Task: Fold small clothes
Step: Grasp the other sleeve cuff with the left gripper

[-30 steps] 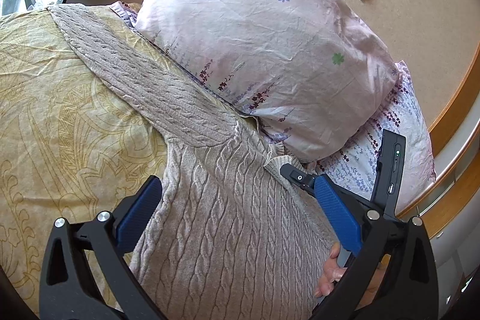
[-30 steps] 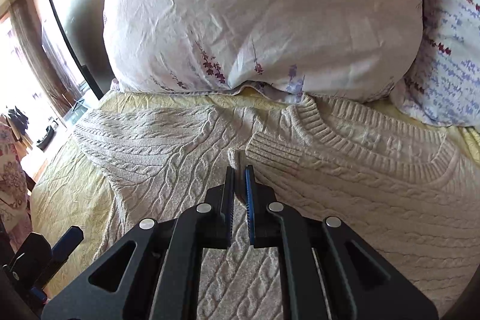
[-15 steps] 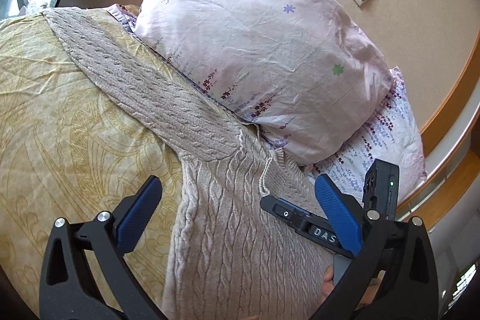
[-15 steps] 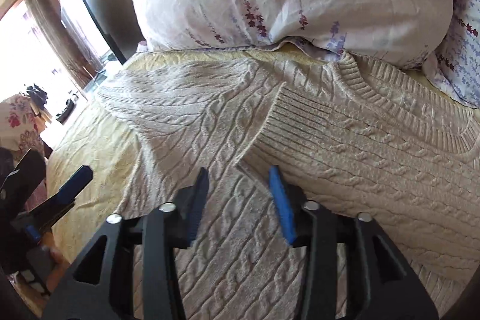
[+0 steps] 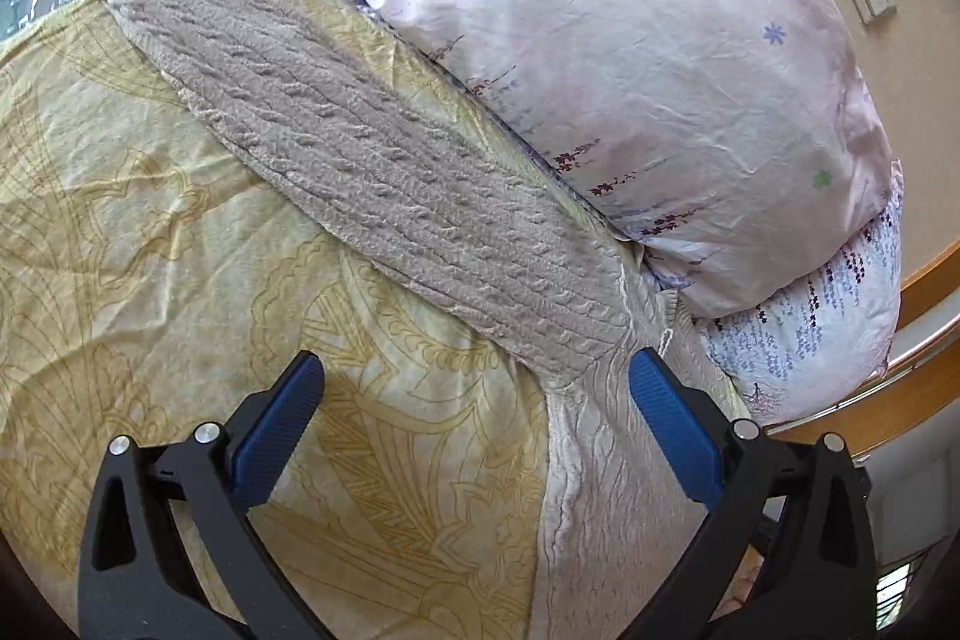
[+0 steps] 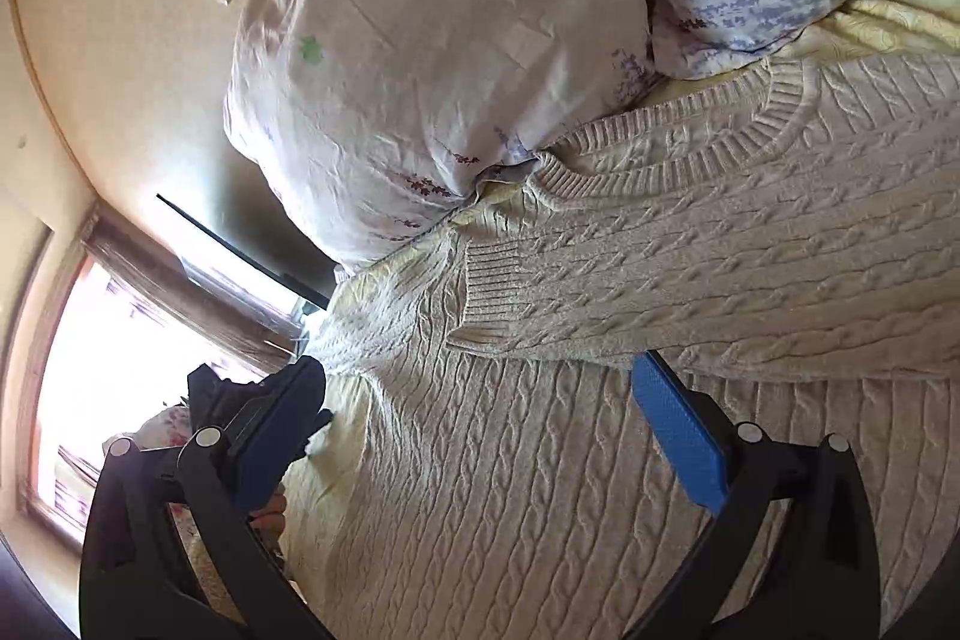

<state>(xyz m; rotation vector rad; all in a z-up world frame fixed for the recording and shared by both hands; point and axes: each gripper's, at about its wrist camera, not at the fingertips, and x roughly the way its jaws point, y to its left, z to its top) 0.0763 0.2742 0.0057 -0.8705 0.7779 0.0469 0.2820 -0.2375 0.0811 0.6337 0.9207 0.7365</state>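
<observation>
Jaws of my right gripper (image 6: pixel 480 400) opening, nothing between them, over beige cable-knit sweater (image 6: pixel 600 490) on yellow patterned bedspread (image 5: pixel 150 220); left gripper (image 5: pixel 474 394) jaws wide apart, empty.

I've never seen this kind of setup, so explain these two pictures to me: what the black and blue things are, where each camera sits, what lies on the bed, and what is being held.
A person holds a hand-held claw in each hand, and a camera on each looks along its two fingers.

The left view shows the left claw, open and empty, above a yellow patterned bedspread. The right view shows the right claw, its jaws opening with nothing between them.

A beige cable-knit sweater lies flat on the bed, one sleeve stretched out, the other sleeve folded across the body. Pale floral pillows sit behind it. Nothing is held.
</observation>
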